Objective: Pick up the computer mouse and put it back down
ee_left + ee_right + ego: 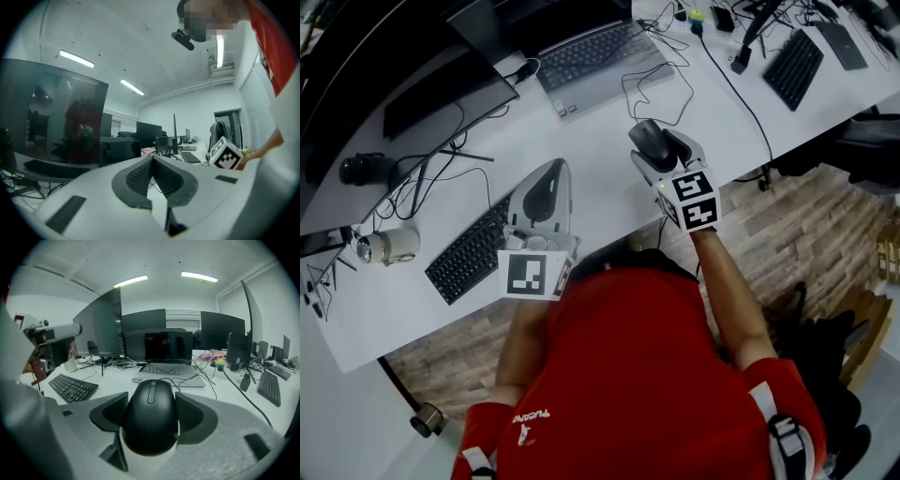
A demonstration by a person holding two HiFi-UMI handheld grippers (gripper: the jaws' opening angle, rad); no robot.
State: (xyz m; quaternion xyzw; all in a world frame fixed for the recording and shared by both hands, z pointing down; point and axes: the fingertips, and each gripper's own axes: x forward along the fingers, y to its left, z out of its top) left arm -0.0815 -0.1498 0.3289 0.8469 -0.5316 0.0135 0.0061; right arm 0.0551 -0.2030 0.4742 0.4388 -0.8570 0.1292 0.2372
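A black computer mouse (150,420) sits between the jaws of my right gripper (151,398), whose pads press on both of its sides. In the head view the mouse (649,139) is over the white desk (609,192), in front of the laptop, with the right gripper (660,144) tilted down toward the desk. I cannot tell whether the mouse touches the desk. My left gripper (551,173) hovers to the left, pointing level, and its jaws (152,160) are closed together with nothing in them.
A grey laptop (591,56) lies behind the mouse, with loose cables (661,89) beside it. A black keyboard (473,248) lies left of the left gripper, with a white mug (389,246) and a dark monitor (422,75) further left. Another keyboard (794,67) is at the far right.
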